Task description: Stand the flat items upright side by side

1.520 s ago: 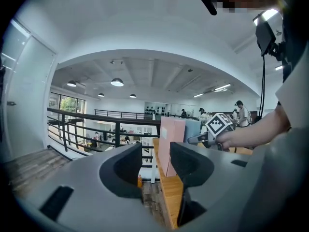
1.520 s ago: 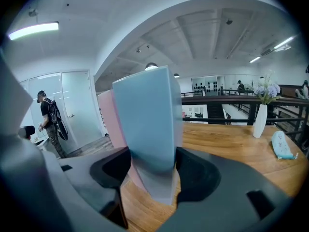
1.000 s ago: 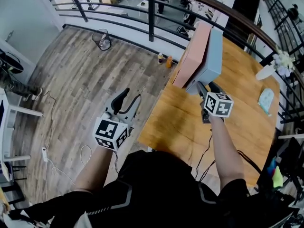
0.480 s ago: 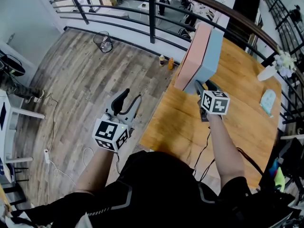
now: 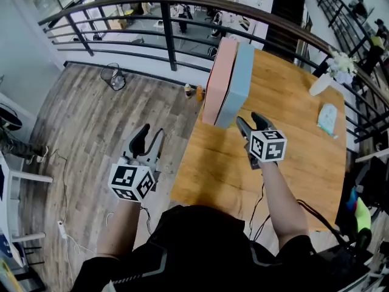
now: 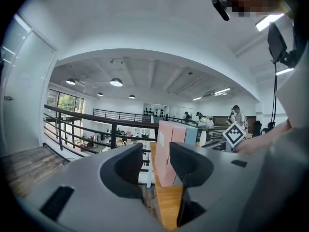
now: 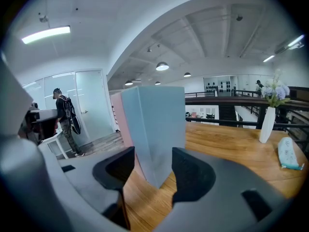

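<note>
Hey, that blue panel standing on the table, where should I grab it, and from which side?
Take the blue panel by its near upright edge, coming from your side of the table, with the tool jaws spanning its thin width. One broad face is free, but the pink panel stands close against the other, so the near end probably gives the pads most room.

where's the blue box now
Head view, upper centre: the blue box stands upright near the left edge of the wooden table, beside the pink box.
</note>
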Motion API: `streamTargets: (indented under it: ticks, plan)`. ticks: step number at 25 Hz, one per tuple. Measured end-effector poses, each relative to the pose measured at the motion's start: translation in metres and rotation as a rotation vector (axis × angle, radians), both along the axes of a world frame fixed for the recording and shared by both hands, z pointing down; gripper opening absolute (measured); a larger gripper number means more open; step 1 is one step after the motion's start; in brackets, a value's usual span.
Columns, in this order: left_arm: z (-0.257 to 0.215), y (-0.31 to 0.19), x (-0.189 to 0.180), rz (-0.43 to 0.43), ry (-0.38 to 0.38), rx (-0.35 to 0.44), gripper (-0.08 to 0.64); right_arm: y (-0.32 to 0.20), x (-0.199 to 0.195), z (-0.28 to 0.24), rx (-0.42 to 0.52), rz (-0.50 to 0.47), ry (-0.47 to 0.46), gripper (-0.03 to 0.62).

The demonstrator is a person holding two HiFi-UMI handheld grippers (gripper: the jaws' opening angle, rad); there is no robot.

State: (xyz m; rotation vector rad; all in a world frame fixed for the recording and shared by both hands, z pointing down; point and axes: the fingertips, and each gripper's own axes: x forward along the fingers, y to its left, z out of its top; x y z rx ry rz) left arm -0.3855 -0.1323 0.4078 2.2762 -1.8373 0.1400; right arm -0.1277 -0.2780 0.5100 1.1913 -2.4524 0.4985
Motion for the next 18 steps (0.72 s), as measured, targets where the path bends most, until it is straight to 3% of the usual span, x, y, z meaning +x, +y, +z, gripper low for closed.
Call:
streamTargets:
  ticks: [6, 18]
  plan:
    - [-0.028, -0.02, 0.046, 0.084, 0.012, 0.059, 0.19, 0.036, 0.071, -0.05, 0.077, 0.061, -0.038, 0.252]
    - [-0.093, -0.024, 0.201, 0.213, 0.047, 0.18, 0.169, 0.128, 0.245, -0.156, 0.242, 0.207, -0.052, 0.25]
